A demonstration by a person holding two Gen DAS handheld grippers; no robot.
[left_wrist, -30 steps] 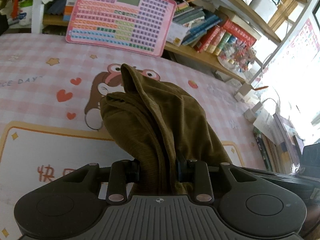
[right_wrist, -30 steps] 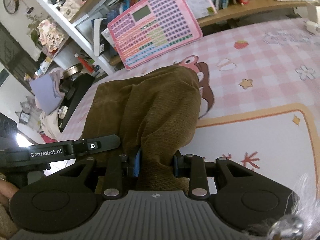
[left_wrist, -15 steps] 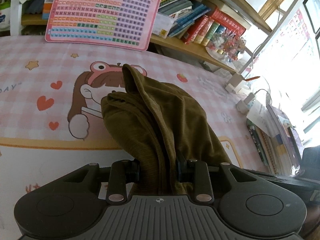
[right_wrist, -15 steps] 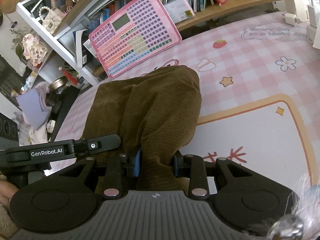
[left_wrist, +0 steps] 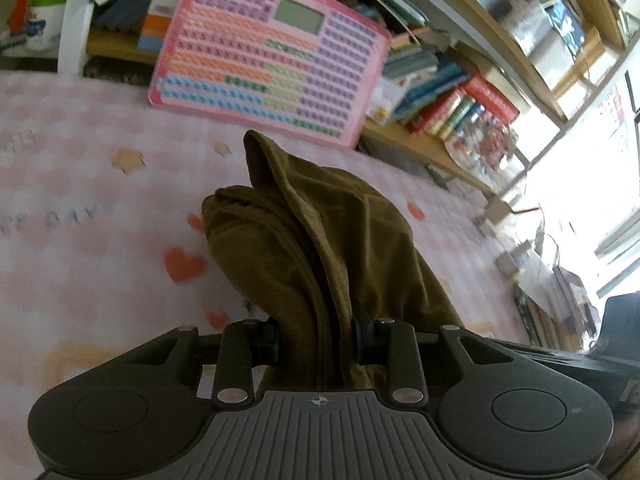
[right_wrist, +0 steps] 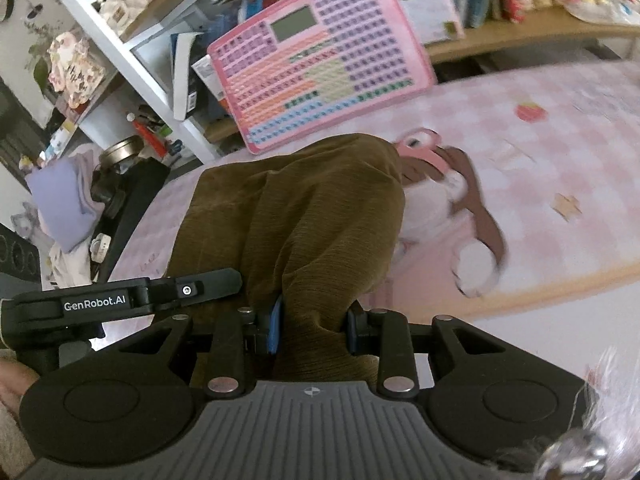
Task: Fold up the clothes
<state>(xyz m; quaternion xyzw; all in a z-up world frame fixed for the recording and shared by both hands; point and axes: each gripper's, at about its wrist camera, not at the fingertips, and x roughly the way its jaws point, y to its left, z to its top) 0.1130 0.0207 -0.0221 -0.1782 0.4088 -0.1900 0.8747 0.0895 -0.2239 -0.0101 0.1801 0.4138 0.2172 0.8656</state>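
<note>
An olive-brown corduroy garment (left_wrist: 316,240) hangs bunched between both grippers above a pink checked table mat (left_wrist: 80,208). My left gripper (left_wrist: 316,340) is shut on one edge of the garment, which rises in folds ahead of the jaws. My right gripper (right_wrist: 312,328) is shut on another edge of the same garment (right_wrist: 304,216), which drapes forward and left over the mat (right_wrist: 540,152). The left gripper's body (right_wrist: 120,300) shows at the left of the right wrist view.
A pink keyboard toy (left_wrist: 272,56) leans against a bookshelf (left_wrist: 460,92) at the table's far edge. Cluttered shelves (right_wrist: 120,60) and a purple cloth (right_wrist: 60,204) lie off the left side. Cables and books (left_wrist: 540,280) sit at the right.
Both grippers have moved forward toward the far edge with the garment still held. The keyboard toy looms larger and the views are motion-blurred.
</note>
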